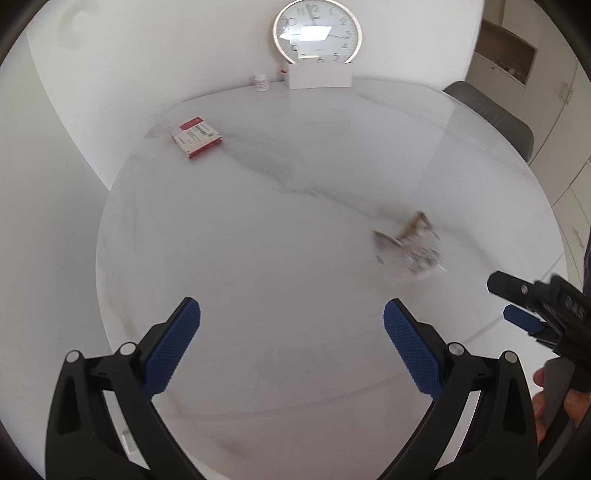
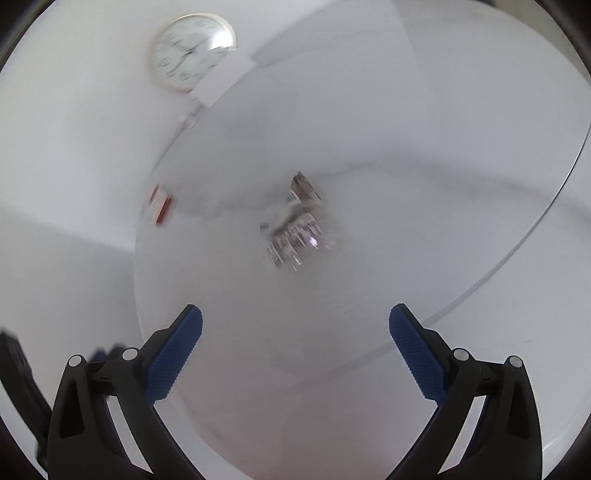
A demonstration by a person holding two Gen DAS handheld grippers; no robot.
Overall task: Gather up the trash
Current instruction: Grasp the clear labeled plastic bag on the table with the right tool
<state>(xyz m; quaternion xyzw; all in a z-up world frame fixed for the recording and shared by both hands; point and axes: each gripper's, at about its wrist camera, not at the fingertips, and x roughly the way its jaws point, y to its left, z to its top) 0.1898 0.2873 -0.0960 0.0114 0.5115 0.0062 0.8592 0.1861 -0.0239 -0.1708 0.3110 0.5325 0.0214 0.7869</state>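
Nearest in each wrist view is that hand's own claw: the left claw (image 1: 291, 339) and the right claw (image 2: 295, 345) both stand wide with nothing between the blue pads, poised above the near edge of the round white tabletop (image 1: 221, 258). In the left view the right claw shows again at the right edge, a hand (image 1: 554, 398) on its handle. This looks like the approach step of collecting trash, with nothing yet gripped. Further in, roughly mid-tabletop and toward its right side, lies the wrapper (image 2: 295, 221), a crumpled clear piece with print on it, blurred in both views; it sits well ahead of the right claw and nearly in line with it, while for the left claw it lies ahead and off to the right. The next move, I judge, calls for bringing the right claw down over the wrapper, pads either side, then closing; thin film lying flat may slip. Toward the far left edge rests a red-and-white box (image 1: 197, 136). At the far edge stand a small bottle (image 1: 261, 82), a white box (image 1: 319, 75) and a clock (image 1: 317, 31).
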